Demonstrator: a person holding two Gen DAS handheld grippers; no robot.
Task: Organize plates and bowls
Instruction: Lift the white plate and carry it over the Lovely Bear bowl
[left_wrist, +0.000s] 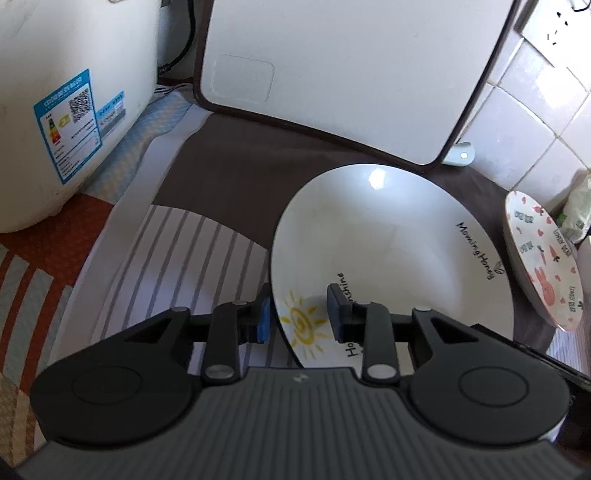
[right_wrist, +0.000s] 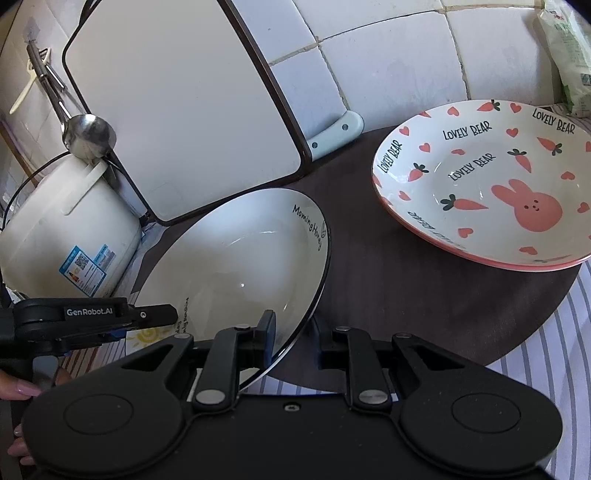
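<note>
A white bowl (left_wrist: 391, 254) with a dark rim, a yellow sun drawing and "Morning Honey" lettering is tilted over the brown cloth. My left gripper (left_wrist: 299, 312) is shut on its near rim, one blue pad outside and one inside. In the right wrist view the same bowl (right_wrist: 243, 258) has my right gripper (right_wrist: 293, 332) shut on its right-hand rim. The left gripper (right_wrist: 147, 321) grips the sun side. A cream plate with a pink rabbit, carrots and hearts (right_wrist: 480, 184) rests on the cloth to the right, also visible as the rabbit plate (left_wrist: 543, 258).
A white rice cooker (left_wrist: 55, 110) stands at the left. A white cutting board with a brown edge (left_wrist: 332, 74) leans on the tiled wall behind the bowl. A metal ladle (right_wrist: 88, 136) hangs beside it. A green-white packet (right_wrist: 565, 55) stands back right. A person's fingers (right_wrist: 22, 387) show lower left.
</note>
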